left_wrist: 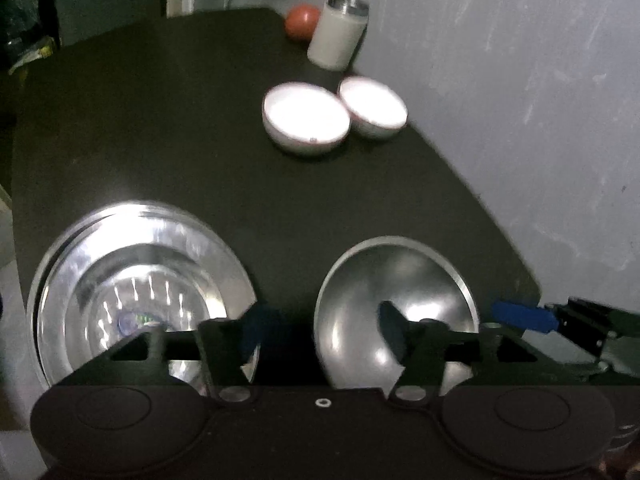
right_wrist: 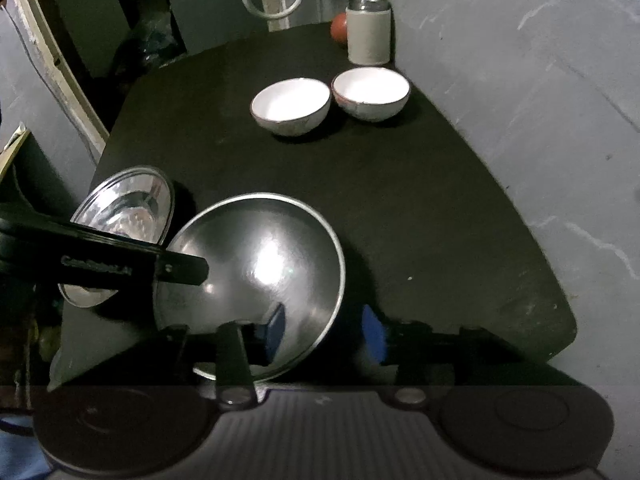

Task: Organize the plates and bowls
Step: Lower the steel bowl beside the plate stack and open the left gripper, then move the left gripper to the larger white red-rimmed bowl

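A shiny steel plate (left_wrist: 136, 284) lies at the near left of the black table (left_wrist: 168, 120); it also shows in the right wrist view (right_wrist: 128, 208). A plain steel bowl-shaped plate (left_wrist: 400, 300) lies to its right, also in the right wrist view (right_wrist: 260, 268). Two white bowls (left_wrist: 306, 118) (left_wrist: 374, 106) stand side by side at the far right, also in the right wrist view (right_wrist: 291, 106) (right_wrist: 371, 94). My left gripper (left_wrist: 324, 324) is open, its fingers over the two steel dishes' inner rims. My right gripper (right_wrist: 324, 332) is open, straddling the plain dish's near right rim.
A white cylindrical container (left_wrist: 338, 32) with a steel top and a red ball (left_wrist: 302, 22) stand at the table's far corner by the grey wall (left_wrist: 520, 100). The table's right edge runs along that wall. Dark clutter lies beyond the left edge.
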A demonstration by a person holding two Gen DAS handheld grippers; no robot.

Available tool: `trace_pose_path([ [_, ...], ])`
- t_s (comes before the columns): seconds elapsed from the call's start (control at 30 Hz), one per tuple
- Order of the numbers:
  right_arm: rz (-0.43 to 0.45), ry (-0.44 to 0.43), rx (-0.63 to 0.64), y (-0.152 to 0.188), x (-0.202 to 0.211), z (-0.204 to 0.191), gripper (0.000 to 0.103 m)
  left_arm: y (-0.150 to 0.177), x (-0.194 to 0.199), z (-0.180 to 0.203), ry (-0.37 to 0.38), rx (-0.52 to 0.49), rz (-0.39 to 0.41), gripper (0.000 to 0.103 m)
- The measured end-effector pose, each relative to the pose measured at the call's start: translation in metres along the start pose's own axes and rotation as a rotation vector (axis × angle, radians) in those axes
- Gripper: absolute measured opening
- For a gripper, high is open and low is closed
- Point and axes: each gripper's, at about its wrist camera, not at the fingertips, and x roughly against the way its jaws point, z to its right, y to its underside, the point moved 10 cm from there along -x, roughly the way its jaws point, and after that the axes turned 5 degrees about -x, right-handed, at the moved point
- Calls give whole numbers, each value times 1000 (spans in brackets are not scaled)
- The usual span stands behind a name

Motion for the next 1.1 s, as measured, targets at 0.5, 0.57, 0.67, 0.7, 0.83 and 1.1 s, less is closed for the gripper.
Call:
trace_pose_path([
  [0.5,164,114,35,-62,38,-3,103,-62,30,-21,-21,63,272,102],
  [0.57,186,130,49,-73,41,-4,103,-71,29,-25,-49,57,292,102],
  [0.67,218,132,63,-90,43,-8,103,-82,23,-35,-90,68,290,102],
  [0.7,225,130,66,-95,43,-10,103,-85,20,-40,-102,78,286,102],
  [0.83,243,123,83,-113,34,-12,103,-96,10,-59,-148,119,271,102],
  [1.1,228,77,93,-142,0,-8,103,-123,-24,-79,-193,144,229,102],
])
